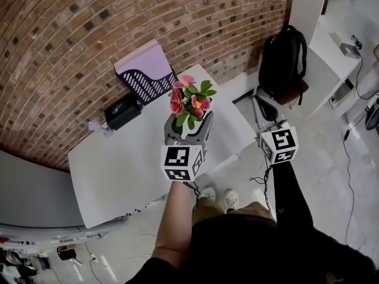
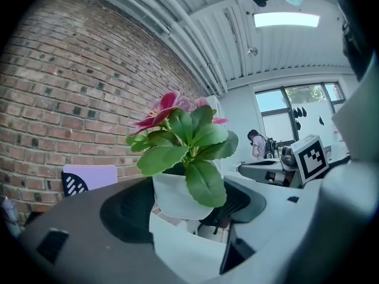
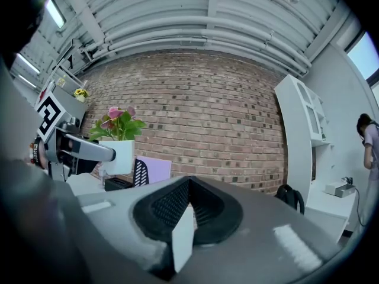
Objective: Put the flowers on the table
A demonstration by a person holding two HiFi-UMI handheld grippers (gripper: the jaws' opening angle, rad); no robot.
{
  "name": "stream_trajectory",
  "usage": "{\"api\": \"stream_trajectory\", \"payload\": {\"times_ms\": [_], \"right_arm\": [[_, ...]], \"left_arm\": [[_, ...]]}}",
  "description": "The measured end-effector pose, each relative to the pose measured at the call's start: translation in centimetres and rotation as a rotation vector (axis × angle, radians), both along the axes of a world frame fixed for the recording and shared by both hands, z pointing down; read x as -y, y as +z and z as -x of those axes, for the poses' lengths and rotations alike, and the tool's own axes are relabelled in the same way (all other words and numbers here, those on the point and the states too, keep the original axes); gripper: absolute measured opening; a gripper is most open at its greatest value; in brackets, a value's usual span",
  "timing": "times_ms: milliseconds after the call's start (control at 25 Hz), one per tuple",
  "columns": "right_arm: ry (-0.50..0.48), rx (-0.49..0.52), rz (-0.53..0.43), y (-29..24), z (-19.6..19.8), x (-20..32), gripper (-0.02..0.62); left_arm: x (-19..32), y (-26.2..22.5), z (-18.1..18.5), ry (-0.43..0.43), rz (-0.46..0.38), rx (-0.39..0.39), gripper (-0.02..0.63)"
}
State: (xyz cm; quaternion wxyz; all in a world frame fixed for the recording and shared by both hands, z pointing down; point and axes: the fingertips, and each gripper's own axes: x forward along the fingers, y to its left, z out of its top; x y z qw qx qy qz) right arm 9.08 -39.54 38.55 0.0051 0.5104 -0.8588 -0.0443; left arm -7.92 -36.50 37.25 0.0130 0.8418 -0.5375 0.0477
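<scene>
Left gripper [image 1: 189, 126] is clenched on the white pot [image 2: 172, 197], one jaw on each side of it, with the pink flowers [image 1: 190, 99] standing upright above. I hold it over the right half of the white table [image 1: 118, 164]; I cannot tell whether its base touches the top. Bare tabletop spreads toward 8 o'clock. A purple tray [image 1: 145, 70] sits at 11 o'clock and a black box [image 1: 122, 111] at 9, both near the brick wall [image 1: 89, 22]. The table's near edge lies just under my wrist. My right gripper [image 3: 186, 212] is closed on nothing, at 3 o'clock past the table corner, with a black backpack [image 1: 283, 58] beyond it.
</scene>
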Motion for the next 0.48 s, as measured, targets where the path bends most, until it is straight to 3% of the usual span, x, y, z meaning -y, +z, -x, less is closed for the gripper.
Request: {"api": "stream_trajectory", "payload": {"times_ms": [280, 480], "right_arm": [[0.014, -0.001, 0.048, 1.7, -0.1, 0.5, 0.0], [0.022, -0.028, 0.081, 3.1, -1.2, 0.7, 0.0]], "left_arm": [[1.4, 1.6, -0.4, 0.042, 0.039, -0.014, 0.336], [2.6, 4.0, -1.8, 0.088, 0.067, -0.101, 0.336]]}}
